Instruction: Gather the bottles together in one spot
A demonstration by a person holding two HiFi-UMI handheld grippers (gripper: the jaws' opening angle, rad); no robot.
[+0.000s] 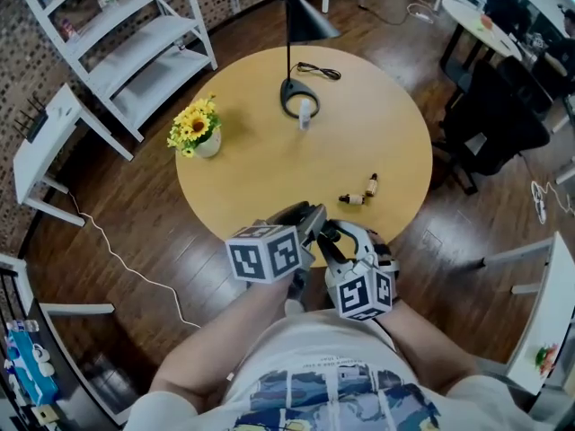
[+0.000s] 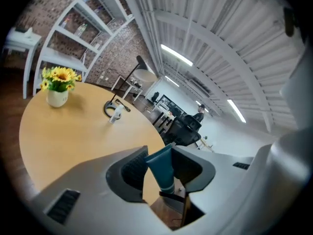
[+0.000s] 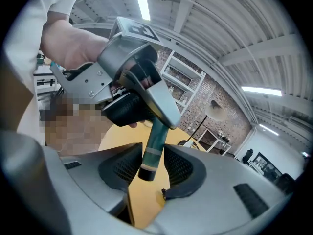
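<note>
- The left hand-held gripper (image 2: 164,163) is clamped on the flat, crimped end of a teal tube (image 3: 156,138), which hangs cap-down over the near edge of the round surface (image 1: 252,178).
- The right hand-held gripper (image 3: 149,168) has its jaws partly apart around the tube's dark cap end, with a gap on each side and nothing pressed.
- Two small bottles (image 1: 355,198) seem to lie on their sides close together on the right of the surface. A white bottle (image 1: 305,113) stands well apart, at the base of the lamp (image 1: 296,25).
- Risk: the tube looks like smooth, soft plastic and is held only by its thin end. If the left grip loosens before the right jaws close, it will likely slip out.
- Risk: it hangs at the surface's edge, so a drop could send it to the wooden floor (image 1: 135,232).
- Risk: the small bottles are round and brown with pale caps, and a nudge could roll them apart.
- Risk: the white bottle sits inside the lamp's ring-shaped base, so a reach there could bump the thin stem or the cord.
- The jaw pads are dark and ribbed, and the surface is smooth, pale wood.
</note>
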